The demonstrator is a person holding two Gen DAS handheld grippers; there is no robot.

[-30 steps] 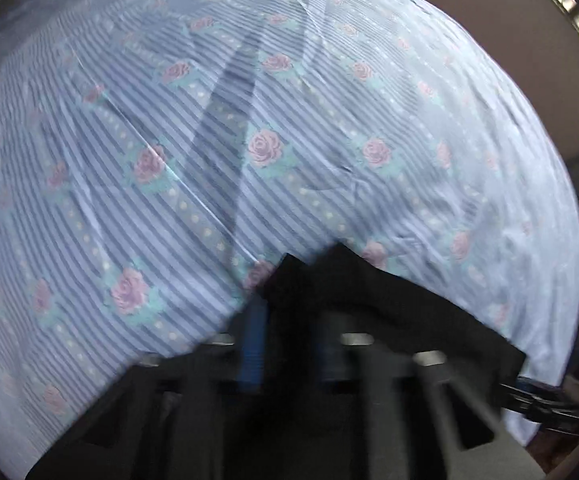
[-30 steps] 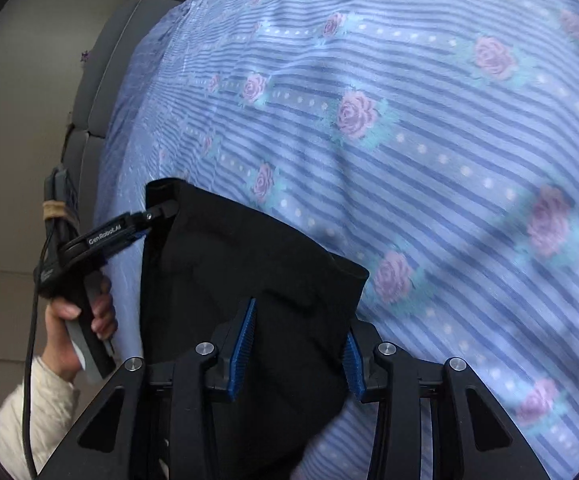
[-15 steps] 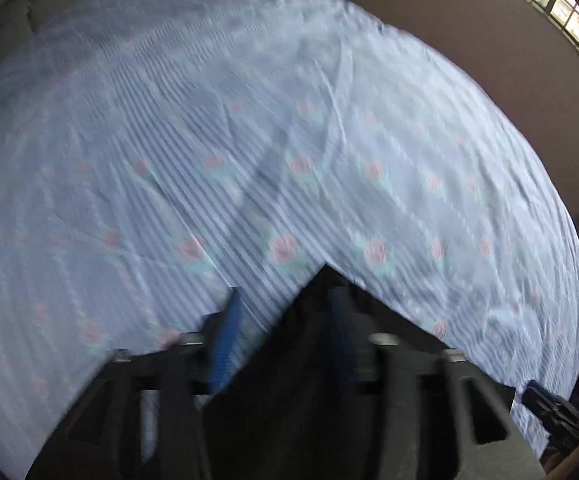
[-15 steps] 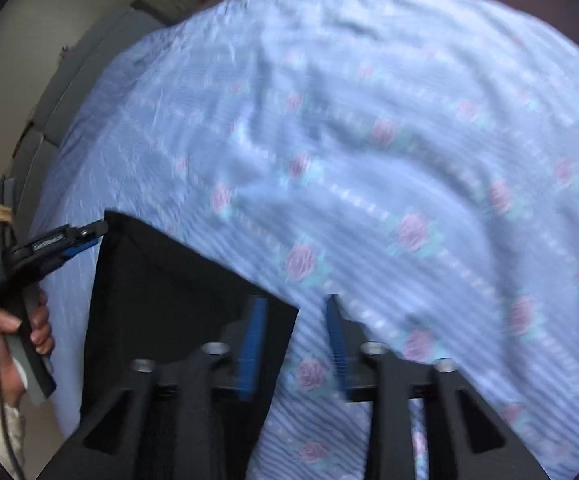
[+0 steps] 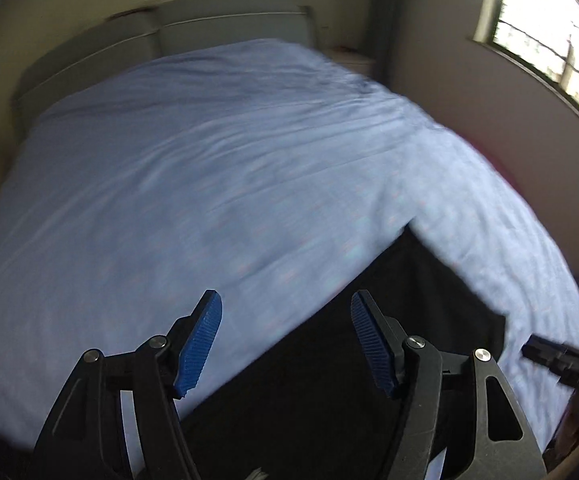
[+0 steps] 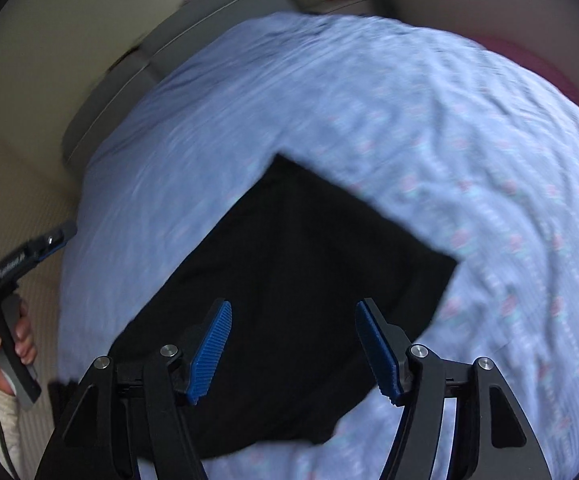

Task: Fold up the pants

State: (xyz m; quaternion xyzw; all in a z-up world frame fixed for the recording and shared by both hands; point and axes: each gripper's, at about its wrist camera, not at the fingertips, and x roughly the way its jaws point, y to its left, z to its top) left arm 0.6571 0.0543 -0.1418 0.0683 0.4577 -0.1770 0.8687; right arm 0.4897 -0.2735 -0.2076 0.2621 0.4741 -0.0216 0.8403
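The black pants (image 6: 309,280) lie folded in a flat rectangle on the blue flowered bed sheet (image 6: 469,140). My right gripper (image 6: 293,348) hovers high above them, its jaws opening, and the blue pads touch nothing. My left gripper (image 5: 285,340) is also raised, jaws opening, with nothing between them. It is above the edge of the pants (image 5: 369,360), which show at the lower right. A hand (image 6: 23,340) holds the left gripper (image 6: 59,236) off the bed's left side. The right gripper's tip (image 5: 537,354) shows at the right edge.
A grey padded headboard (image 5: 169,36) stands at the far end of the bed, against a pale wall. A window (image 5: 549,40) is at the upper right. Pale flooring (image 6: 45,280) runs along the bed's left side.
Both grippers have let go of the black pants and lifted up and away from the bed. Their jaws have widened. The pants now lie flat on the sheet.
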